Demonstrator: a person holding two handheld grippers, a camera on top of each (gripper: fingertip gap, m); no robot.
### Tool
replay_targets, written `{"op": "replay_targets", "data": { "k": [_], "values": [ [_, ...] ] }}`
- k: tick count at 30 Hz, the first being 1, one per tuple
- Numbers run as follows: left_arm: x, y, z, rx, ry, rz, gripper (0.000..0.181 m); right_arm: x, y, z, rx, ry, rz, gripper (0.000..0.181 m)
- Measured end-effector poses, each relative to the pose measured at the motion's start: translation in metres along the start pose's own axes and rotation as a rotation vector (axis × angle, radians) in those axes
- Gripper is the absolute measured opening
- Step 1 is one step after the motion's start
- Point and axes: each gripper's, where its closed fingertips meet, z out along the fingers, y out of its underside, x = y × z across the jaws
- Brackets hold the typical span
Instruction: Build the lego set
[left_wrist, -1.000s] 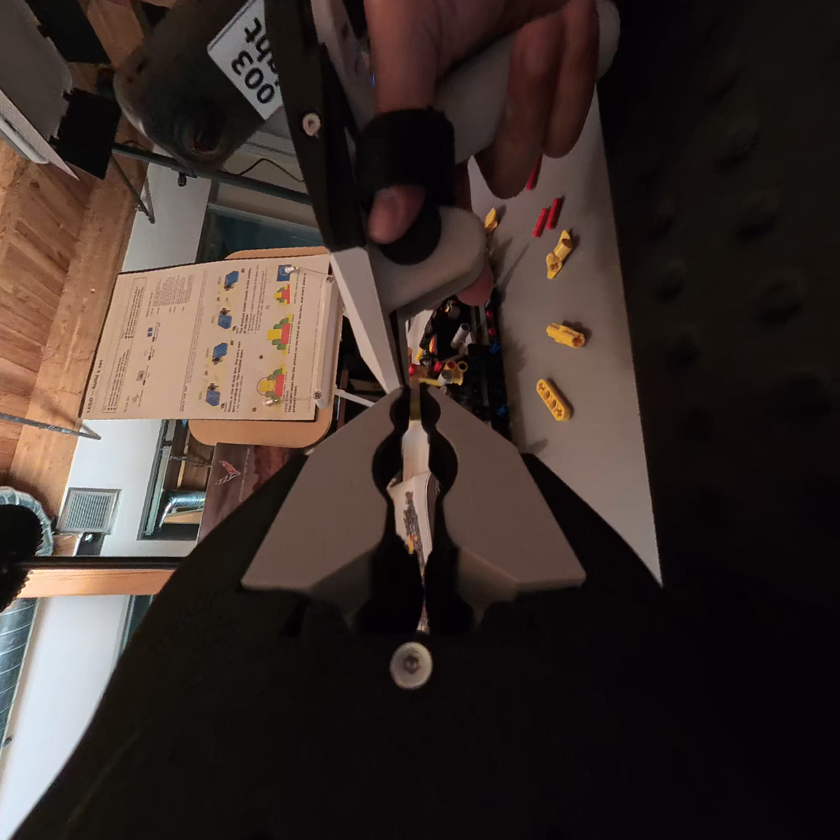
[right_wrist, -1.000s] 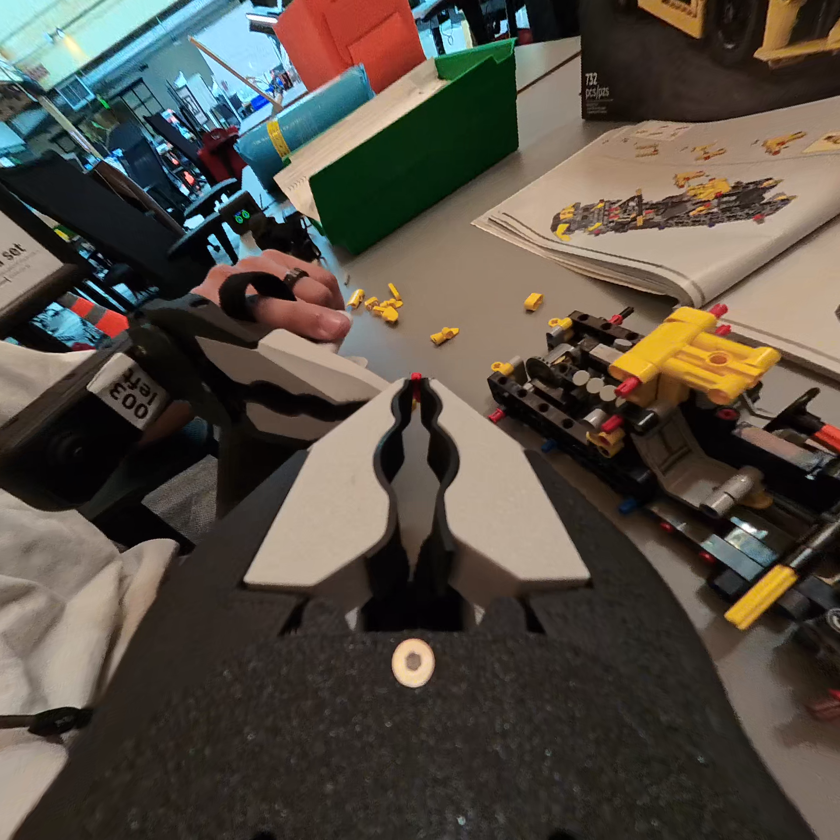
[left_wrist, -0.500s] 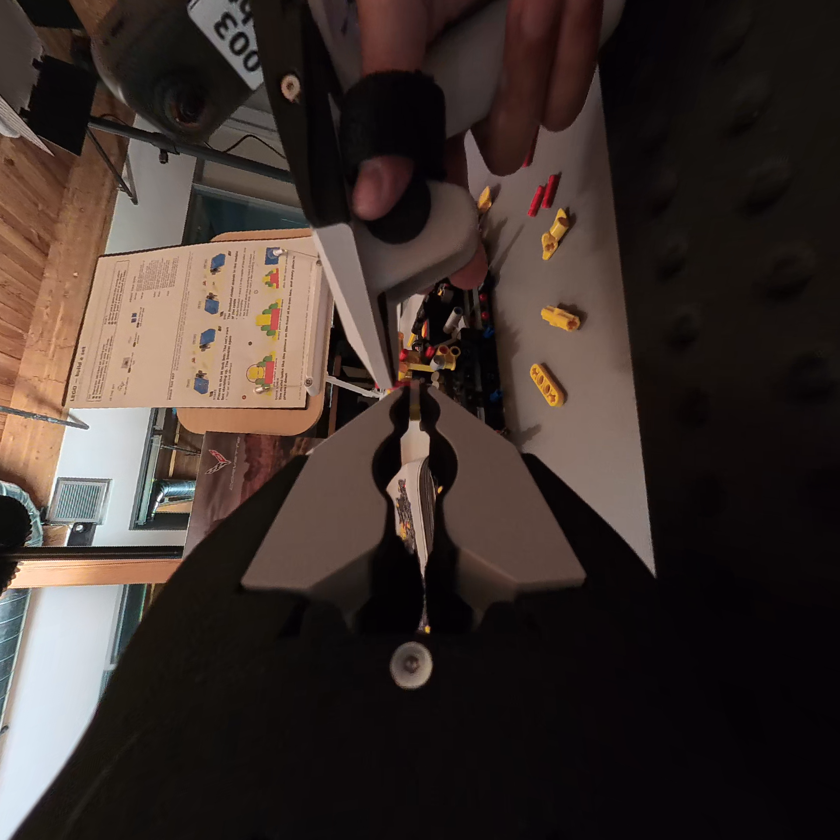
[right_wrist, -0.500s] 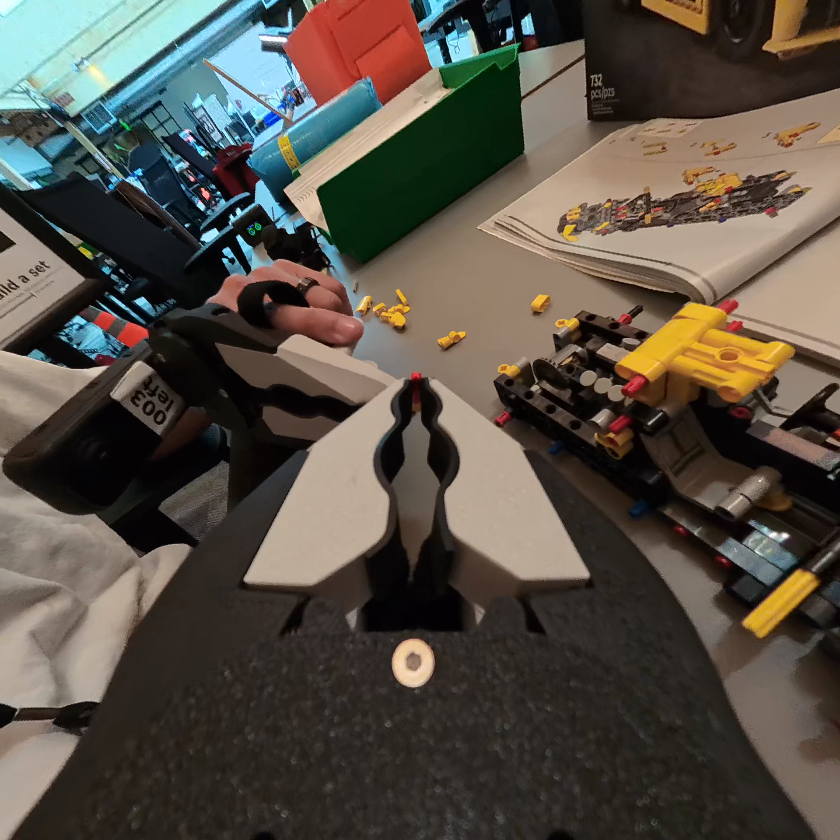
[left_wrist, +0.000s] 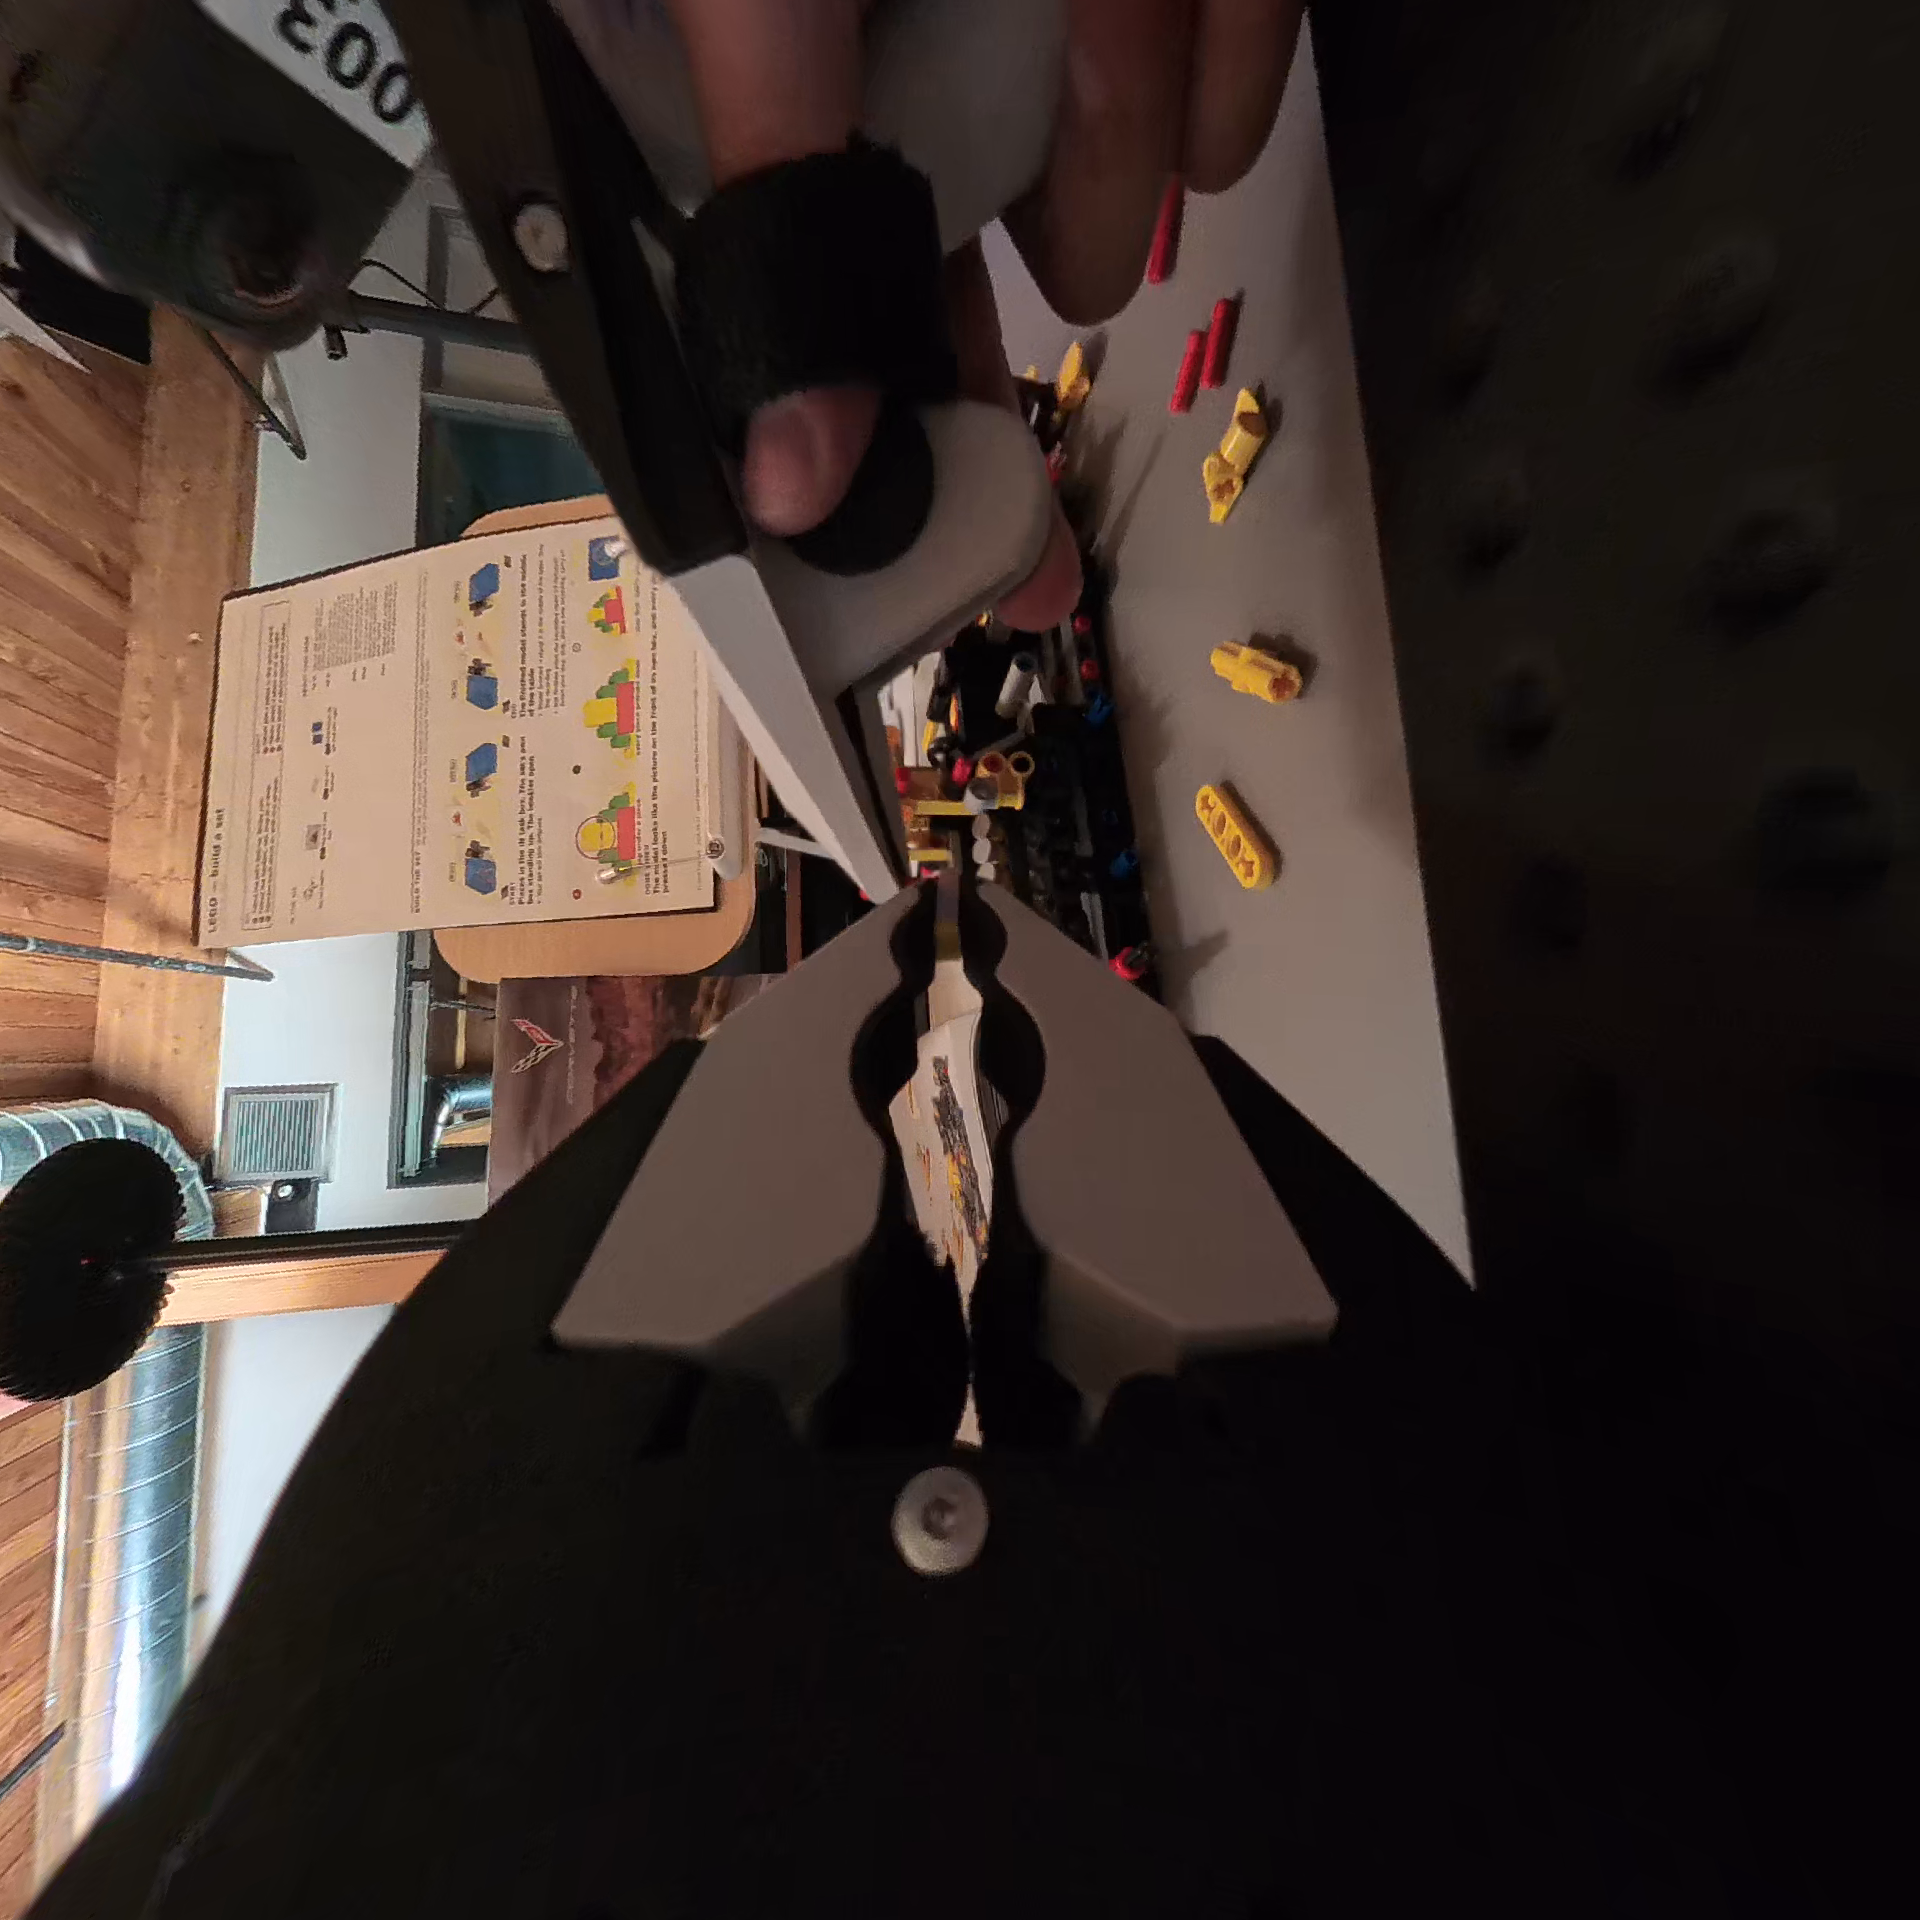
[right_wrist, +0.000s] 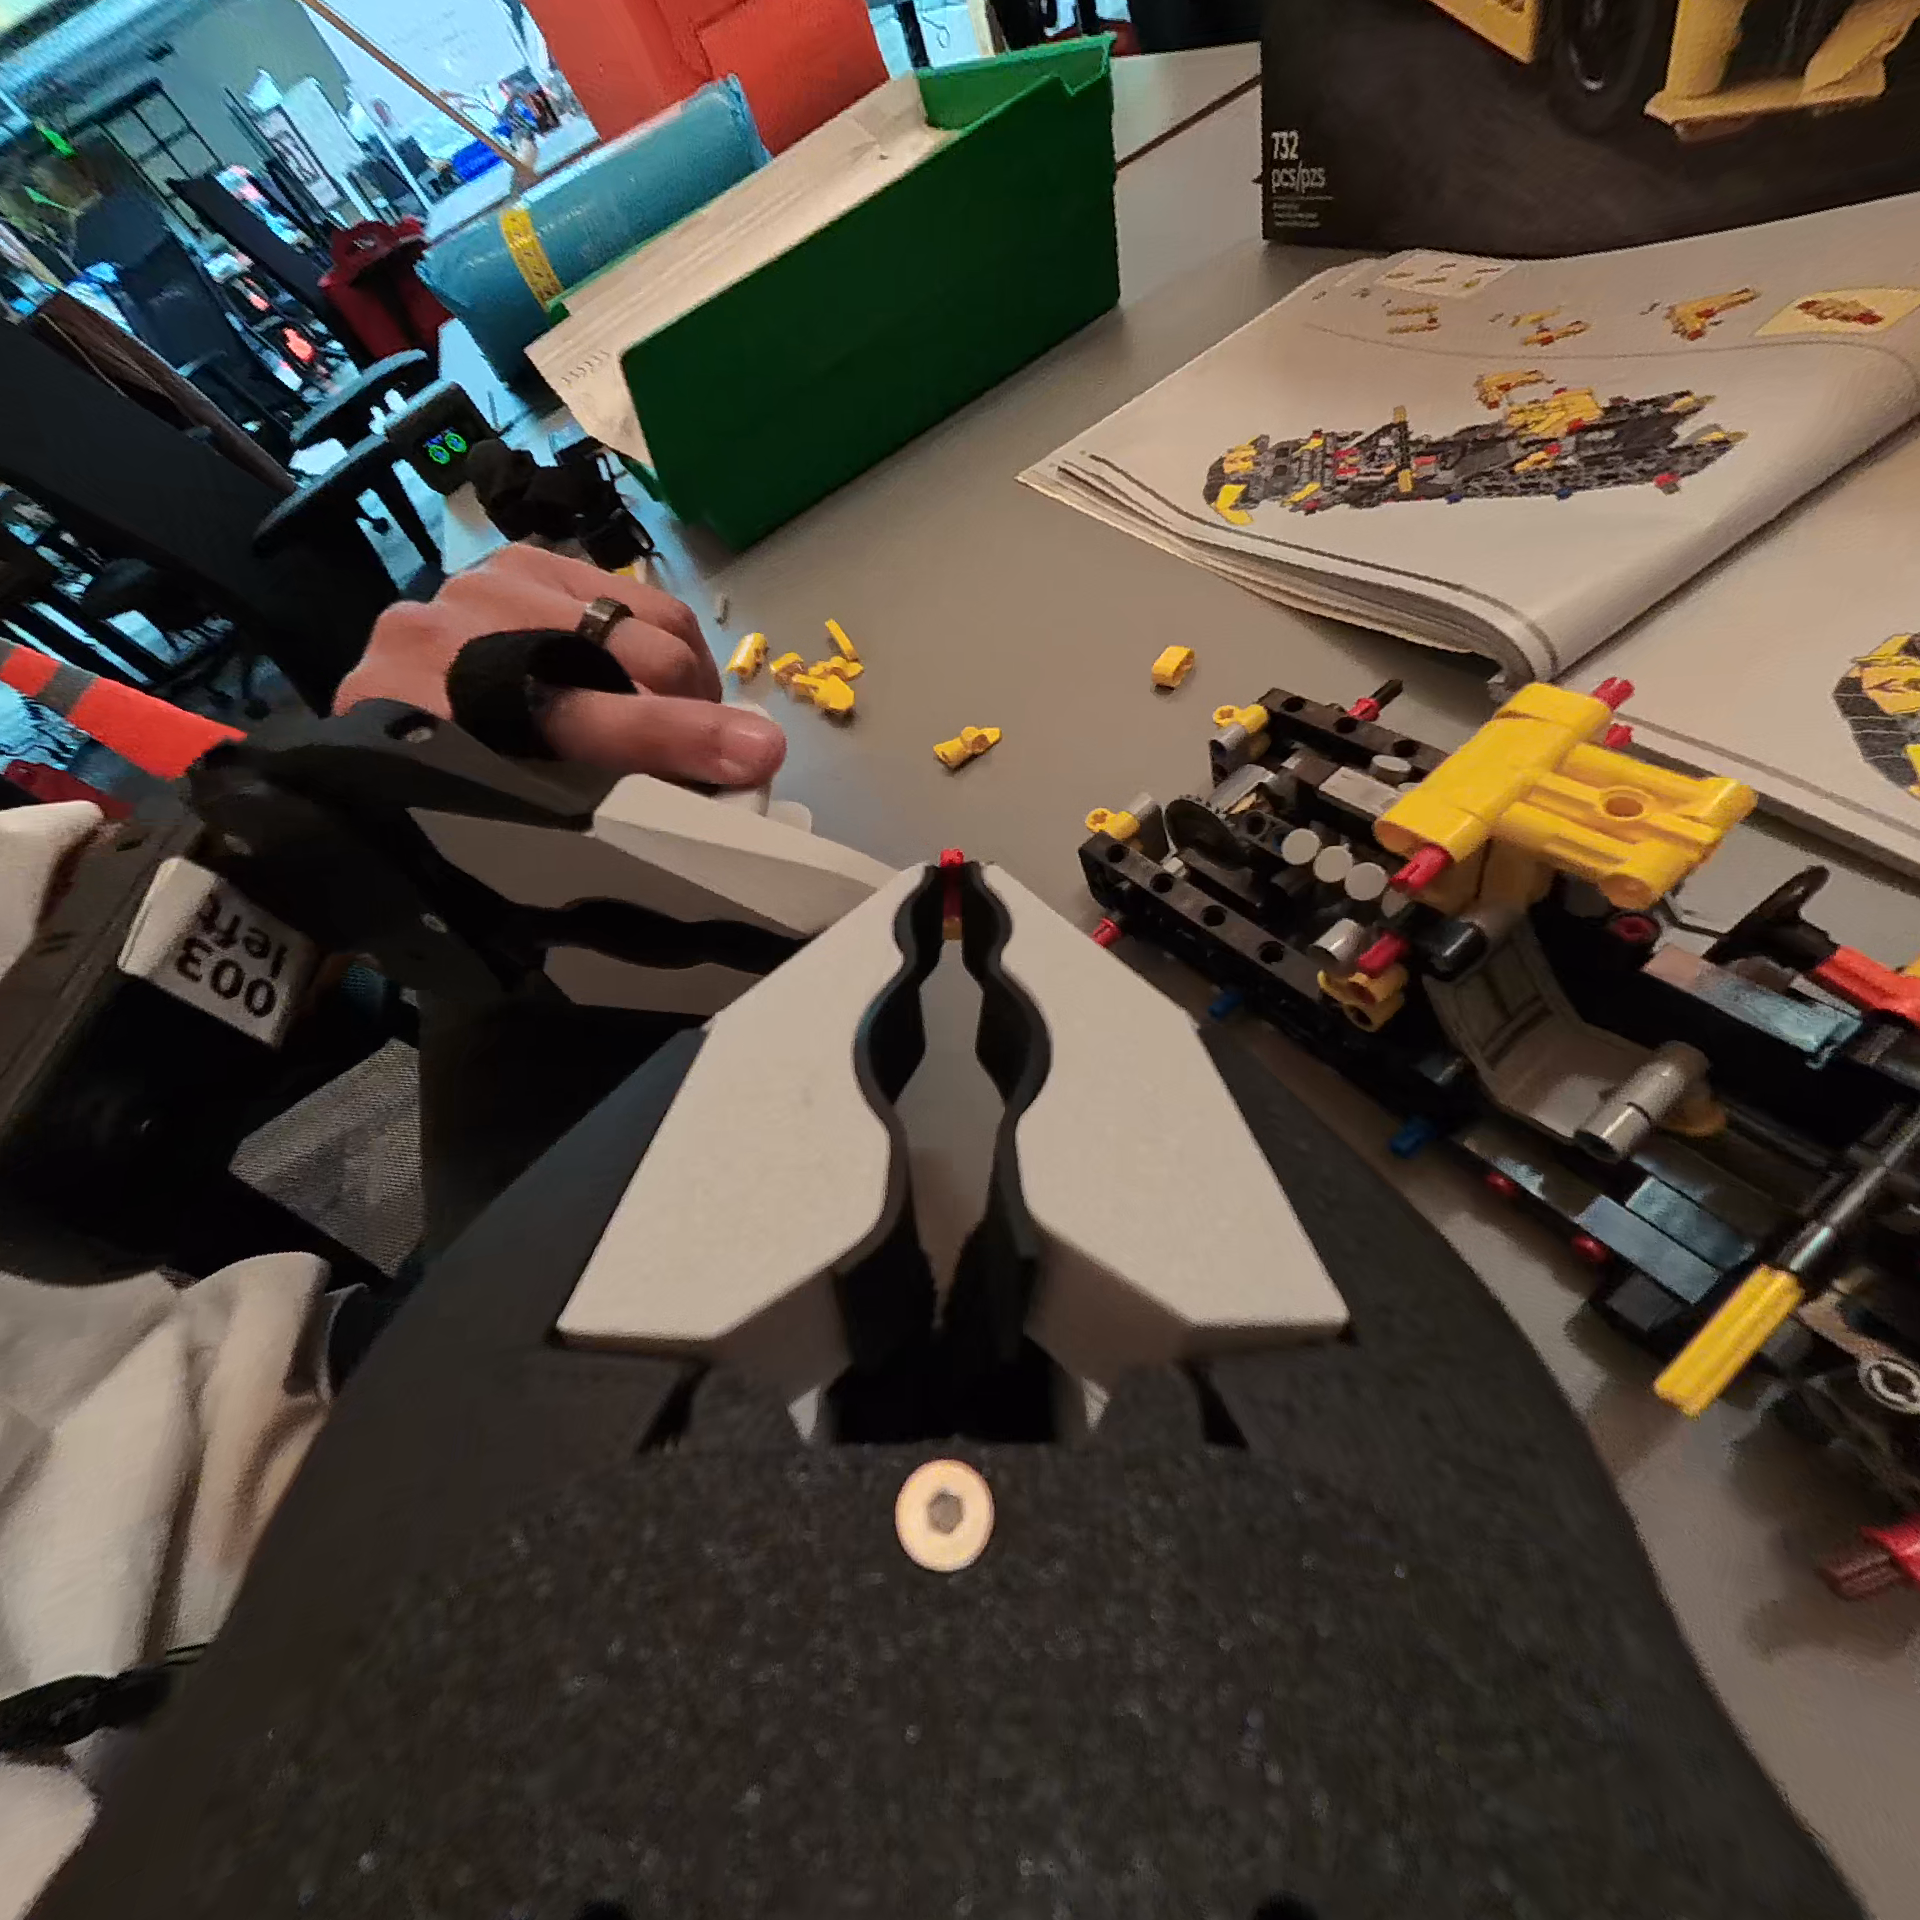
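My right gripper is shut on a small red pin that sticks out of its tips above the grey table. My left gripper is shut on a small yellow piece. The two grippers meet tip to tip. The left one's fingers come in from the left in the right wrist view, and the right one's fingers come in from above in the left wrist view. The black and yellow car chassis lies on the table to the right and also shows in the left wrist view.
An open instruction booklet lies behind the chassis, with the set's box beyond it. A green bin stands at the back. Loose yellow pieces and red pins are scattered on the table. A poster board stands off the table. The tips of both grippers are at nearly the same place.
Both grippers stay shut and tip to tip. The pair has drifted slightly, and the right gripper now looms closer in the left wrist view.
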Motion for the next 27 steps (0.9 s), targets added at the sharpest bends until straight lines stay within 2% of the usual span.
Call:
{"op": "replay_targets", "data": {
  "k": [6, 9, 17, 22, 27],
  "values": [
    [0.007, 0.005, 0.004, -0.068, 0.004, 0.104, 0.003, 0.006, 0.006, 0.004, -0.043, 0.075, -0.022, 0.002],
    [0.008, 0.007, 0.005, -0.082, 0.016, 0.102, 0.003, 0.007, 0.007, 0.006, -0.054, 0.116, -0.043, 0.002],
    [0.008, 0.008, 0.006, -0.099, 0.014, 0.104, 0.003, 0.009, 0.006, 0.008, -0.043, 0.092, 0.063, 0.002],
    [0.002, 0.003, 0.001, 0.002, 0.075, -0.189, 0.003, 0.004, 0.002, 0.005, -0.012, 0.011, 0.103, 0.002],
    [0.004, 0.000, -0.004, 0.059, 0.117, -0.280, 0.003, -0.001, 0.005, 0.005, -0.050, -0.104, 0.188, 0.002]
  ]
}}
